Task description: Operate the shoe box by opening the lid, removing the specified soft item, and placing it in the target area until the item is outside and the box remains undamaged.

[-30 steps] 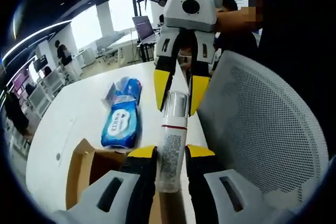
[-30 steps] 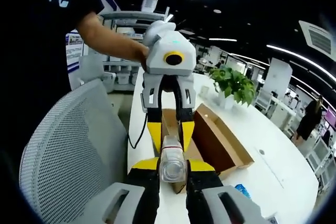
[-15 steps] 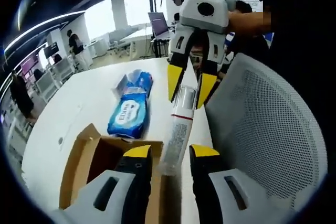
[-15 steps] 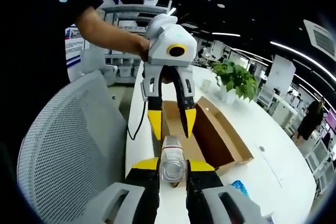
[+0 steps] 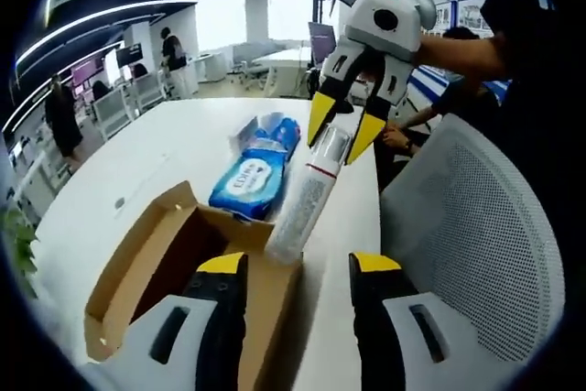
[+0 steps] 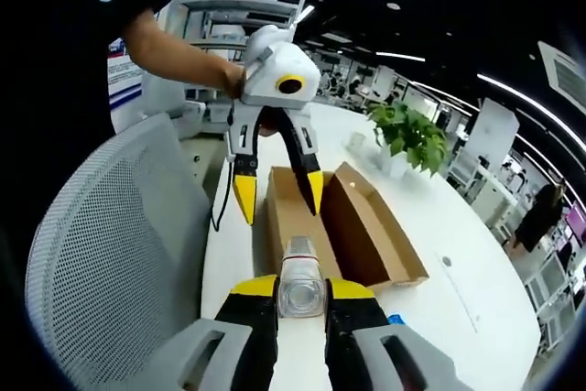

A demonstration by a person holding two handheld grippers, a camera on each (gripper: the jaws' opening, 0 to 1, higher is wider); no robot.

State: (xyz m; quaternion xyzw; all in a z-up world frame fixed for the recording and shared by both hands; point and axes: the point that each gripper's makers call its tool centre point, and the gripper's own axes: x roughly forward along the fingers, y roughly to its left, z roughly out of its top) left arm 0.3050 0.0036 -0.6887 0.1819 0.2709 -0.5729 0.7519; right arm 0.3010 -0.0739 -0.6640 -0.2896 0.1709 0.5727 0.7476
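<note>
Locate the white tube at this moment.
In the left gripper view the white tube hangs from the right gripper, above the open shoe box, beside the blue wipes pack.

Tube held above the open box.
Right gripper [image 5: 345, 131] clamps the tube [image 5: 307, 194] (cap end); left gripper [image 5: 298, 266] spread wide over shoe box [image 5: 137, 267].

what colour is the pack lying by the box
Blue pack, with white lettering; clearest in the left gripper view.
</note>
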